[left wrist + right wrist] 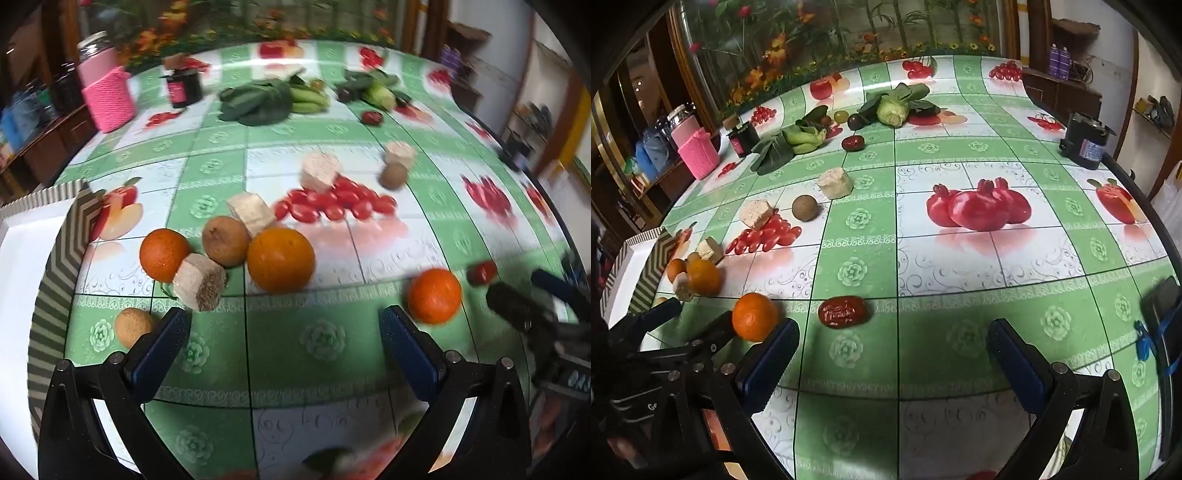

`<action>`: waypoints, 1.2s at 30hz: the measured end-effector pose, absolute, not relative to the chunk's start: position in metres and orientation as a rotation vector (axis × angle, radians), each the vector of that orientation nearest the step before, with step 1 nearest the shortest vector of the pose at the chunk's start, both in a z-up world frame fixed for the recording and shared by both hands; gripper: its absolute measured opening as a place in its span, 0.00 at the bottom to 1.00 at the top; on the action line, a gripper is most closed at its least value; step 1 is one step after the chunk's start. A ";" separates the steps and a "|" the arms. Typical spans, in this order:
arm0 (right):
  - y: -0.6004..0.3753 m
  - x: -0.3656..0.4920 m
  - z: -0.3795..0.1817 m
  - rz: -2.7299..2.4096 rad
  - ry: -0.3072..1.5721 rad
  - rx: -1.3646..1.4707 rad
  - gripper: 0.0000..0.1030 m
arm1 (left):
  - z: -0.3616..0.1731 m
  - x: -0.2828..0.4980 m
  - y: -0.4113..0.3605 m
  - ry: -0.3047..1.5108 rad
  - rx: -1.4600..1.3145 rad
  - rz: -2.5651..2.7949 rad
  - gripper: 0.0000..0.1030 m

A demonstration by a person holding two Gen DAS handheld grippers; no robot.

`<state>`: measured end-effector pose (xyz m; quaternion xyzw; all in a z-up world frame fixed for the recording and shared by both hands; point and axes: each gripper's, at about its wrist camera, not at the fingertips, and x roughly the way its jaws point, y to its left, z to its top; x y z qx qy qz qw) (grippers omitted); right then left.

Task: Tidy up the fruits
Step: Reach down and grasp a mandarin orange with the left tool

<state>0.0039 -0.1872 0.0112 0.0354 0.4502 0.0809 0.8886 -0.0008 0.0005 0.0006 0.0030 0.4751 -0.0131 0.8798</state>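
both grippers hang over the worktop [960,258] with fingers wide apart and nothing between them. left gripper [284,343] looks at bare green cloth; right gripper [892,354] likewise. in the left view, a lone orange [434,296] sits just beyond the right finger at 2 o'clock, a red date [481,272] past it at 2. at 11 o'clock lies a cluster: a big orange [280,259], a brown fruit [226,242] touching it, a smaller orange [164,254], and a tan block [199,282] leaning between them. a round tan fruit [133,326] sits beside the left finger at 9. a striped box [59,258] stands at 9 to 10 o'clock, its white inside showing. far off at 12 lie leafy greens [255,101]; a pink basket [109,99] at 11. in the right view the date lies at 11 o'clock, the lone orange at 10.
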 end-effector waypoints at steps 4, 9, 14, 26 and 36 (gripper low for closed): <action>-0.187 -0.002 0.015 0.147 0.918 0.021 1.00 | 0.009 -0.010 0.008 0.948 -0.002 -0.044 1.00; -0.188 -0.006 0.024 0.168 0.907 0.041 1.00 | 0.037 -0.027 0.009 0.816 0.070 -0.001 1.00; -0.181 -0.012 0.038 0.184 0.863 0.029 1.00 | 0.060 -0.042 0.016 0.706 0.096 0.003 1.00; -0.164 -0.034 0.055 0.240 0.815 -0.001 1.00 | 0.050 -0.087 0.048 0.837 0.010 -0.035 1.00; -0.147 -0.055 0.060 0.299 0.810 -0.032 1.00 | 0.037 -0.131 0.069 0.850 0.004 -0.076 1.00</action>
